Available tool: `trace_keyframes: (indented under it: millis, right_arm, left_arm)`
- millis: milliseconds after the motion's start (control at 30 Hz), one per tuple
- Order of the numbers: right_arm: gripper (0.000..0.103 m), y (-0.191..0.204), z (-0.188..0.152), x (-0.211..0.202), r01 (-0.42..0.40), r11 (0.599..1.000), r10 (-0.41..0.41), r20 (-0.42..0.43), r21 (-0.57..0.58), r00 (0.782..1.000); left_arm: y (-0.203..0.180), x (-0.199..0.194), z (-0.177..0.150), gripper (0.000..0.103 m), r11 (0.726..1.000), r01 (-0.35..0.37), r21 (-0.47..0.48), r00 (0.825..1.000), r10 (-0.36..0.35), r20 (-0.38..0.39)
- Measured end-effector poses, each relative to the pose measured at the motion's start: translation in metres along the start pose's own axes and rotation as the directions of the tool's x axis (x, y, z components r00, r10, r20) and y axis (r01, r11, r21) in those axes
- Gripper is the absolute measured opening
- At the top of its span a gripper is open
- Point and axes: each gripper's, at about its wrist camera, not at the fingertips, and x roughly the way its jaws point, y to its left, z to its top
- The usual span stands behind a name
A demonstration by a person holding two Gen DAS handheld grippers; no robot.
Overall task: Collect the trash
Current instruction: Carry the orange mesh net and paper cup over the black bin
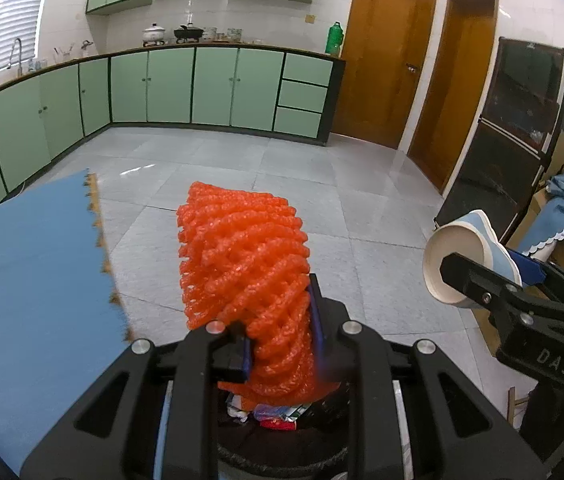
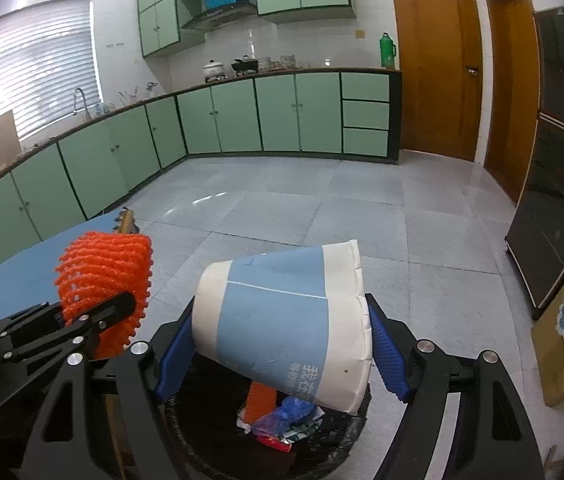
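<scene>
The right tool (image 1: 448, 276) bears raised letters "DAS". The paper cup (image 2: 282, 320) carries white Chinese print, upside down, including "我在"; the rest is unclear.

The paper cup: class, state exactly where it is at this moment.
The paper cup lies sideways, clamped in the right gripper, directly above the black-lined trash bin. The orange foam net in the left gripper is beside it.
</scene>
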Motion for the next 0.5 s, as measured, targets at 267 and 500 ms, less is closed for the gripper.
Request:
trace_keyframes:
  millis: [267,500]
  right_arm:
    - [0.076,-0.021,-0.007,0.028,0.0,1.0,0.0,-0.04,0.021,0.999]
    - [0.076,-0.02,-0.017,0.062,-0.01,1.0,0.012,-0.092,0.022,0.996]
  left_arm:
    - [0.0,0.031,-0.006,0.023,1.0,0.006,-0.003,0.999,-0.006,-0.045]
    - [0.014,0.046,0.003,0.026,0.999,0.009,-0.035,0.997,-0.012,-0.079]
